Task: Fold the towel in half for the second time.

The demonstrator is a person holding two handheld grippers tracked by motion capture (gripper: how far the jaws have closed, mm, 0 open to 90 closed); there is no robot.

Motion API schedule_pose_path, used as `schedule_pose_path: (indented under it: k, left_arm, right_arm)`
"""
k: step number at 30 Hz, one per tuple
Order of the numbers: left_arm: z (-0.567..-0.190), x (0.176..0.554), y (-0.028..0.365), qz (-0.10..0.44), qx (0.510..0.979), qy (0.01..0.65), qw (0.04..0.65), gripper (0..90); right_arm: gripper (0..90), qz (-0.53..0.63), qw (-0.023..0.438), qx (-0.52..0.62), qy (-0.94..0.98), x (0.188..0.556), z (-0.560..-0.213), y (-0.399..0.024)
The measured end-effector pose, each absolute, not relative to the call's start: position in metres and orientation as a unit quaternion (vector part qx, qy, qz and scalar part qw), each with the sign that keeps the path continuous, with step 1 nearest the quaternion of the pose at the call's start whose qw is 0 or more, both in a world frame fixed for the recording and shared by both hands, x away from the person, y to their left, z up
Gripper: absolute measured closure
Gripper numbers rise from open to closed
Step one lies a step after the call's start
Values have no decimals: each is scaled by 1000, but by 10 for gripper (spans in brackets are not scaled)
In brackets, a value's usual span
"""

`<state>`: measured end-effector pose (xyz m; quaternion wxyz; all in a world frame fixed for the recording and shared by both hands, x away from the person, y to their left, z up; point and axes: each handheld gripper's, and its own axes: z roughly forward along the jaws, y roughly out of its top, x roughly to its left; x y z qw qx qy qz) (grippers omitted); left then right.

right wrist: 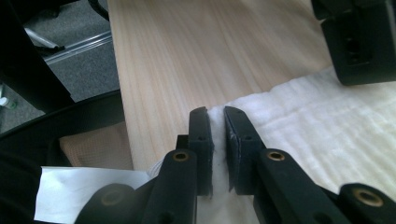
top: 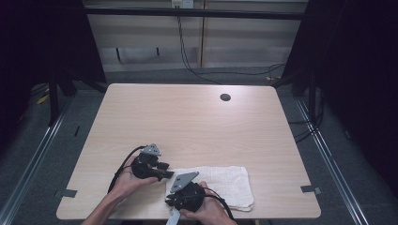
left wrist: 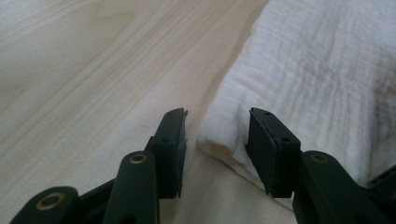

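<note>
White cloth [right wrist: 299, 126] between right gripper [right wrist: 217, 116] jaws

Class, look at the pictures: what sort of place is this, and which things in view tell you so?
Probably a lab or recording bay, not a home: a bare table with a cable hole, dark screens at both sides, and cables trailing over the grey floor behind.

The cloth [left wrist: 317, 70] was white crinkled cotton, soft and matt. Beneath it the table [top: 187, 117] was pale smooth wood-grain. Beside the cloth, matt black plastic grippers.
</note>
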<state>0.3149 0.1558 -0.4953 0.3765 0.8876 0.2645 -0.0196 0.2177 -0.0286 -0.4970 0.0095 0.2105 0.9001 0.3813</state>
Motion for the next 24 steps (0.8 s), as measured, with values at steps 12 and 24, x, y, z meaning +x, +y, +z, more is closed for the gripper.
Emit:
schedule_pose_path:
  k: [12, 24]
  left_arm:
    - [-488, 311, 163, -48, 865, 266, 424, 850]
    - [-469, 315, 183, -56, 836, 284, 466, 849]
  right_arm:
    - [825, 397, -3, 210, 894, 220, -479, -31]
    - [825, 438, -14, 216, 872, 224, -456, -34]
